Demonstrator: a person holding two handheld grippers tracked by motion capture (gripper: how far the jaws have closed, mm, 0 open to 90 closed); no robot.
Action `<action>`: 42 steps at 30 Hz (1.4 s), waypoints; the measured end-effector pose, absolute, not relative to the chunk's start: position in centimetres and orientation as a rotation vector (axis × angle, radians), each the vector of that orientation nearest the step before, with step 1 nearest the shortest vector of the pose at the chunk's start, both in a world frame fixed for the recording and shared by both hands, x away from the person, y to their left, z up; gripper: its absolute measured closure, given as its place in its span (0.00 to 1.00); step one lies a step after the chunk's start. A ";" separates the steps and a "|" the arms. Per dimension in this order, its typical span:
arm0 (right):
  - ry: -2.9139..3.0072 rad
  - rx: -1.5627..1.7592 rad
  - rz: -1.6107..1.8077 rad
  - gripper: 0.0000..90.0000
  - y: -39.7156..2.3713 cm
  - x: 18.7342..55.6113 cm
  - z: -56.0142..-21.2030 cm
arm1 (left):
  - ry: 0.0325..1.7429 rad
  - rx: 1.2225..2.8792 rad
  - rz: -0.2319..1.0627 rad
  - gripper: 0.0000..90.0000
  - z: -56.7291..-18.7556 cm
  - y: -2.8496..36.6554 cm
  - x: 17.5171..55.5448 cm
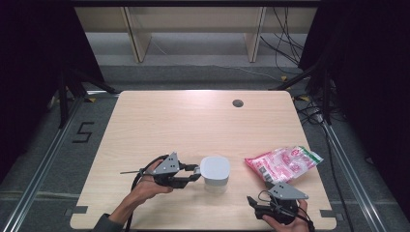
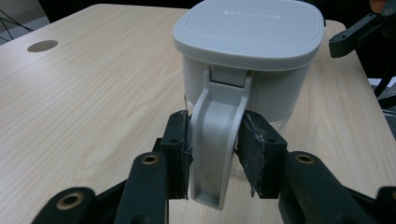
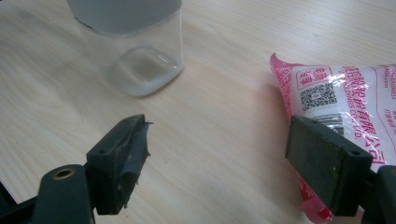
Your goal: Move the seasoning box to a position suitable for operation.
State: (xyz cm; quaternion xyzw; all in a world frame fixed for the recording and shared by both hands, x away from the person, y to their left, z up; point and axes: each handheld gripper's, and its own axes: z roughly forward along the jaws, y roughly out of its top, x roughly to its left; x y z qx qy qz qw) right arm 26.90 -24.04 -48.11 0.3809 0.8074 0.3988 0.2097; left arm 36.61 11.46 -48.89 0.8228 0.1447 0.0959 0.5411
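Note:
A clear square container (image 1: 214,170) with a grey lid (image 2: 250,28) stands on the wooden table (image 1: 193,121), near the front middle. A grey latch (image 2: 219,107) hangs down from the lid's side. My left gripper (image 1: 196,173) comes in from the left, and in the left gripper view (image 2: 215,140) both pads press on that latch. My right gripper (image 1: 261,193) rests near the front right edge, open (image 3: 224,163) with bare table between its jaws. A pink and white packet (image 1: 283,163) lies to the container's right; its corner (image 3: 336,93) sits behind the right jaw. The container's glass base (image 3: 135,60) appears empty.
A dark round hole (image 1: 237,103) sits in the tabletop at the back right. Black cables (image 1: 290,43) trail over the floor behind the table. Metal rails (image 1: 43,159) run along the floor on both sides.

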 end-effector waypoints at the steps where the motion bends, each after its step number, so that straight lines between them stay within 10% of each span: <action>1: 2.250 1.074 1.108 0.24 -24.0 26.8 -48.0 | 0.334 1.955 0.228 0.70 -48.9 11.4 36.7; 42: 2.217 1.133 1.138 0.24 -23.9 26.7 -48.1 | 0.431 1.995 0.396 0.75 -48.8 13.8 37.5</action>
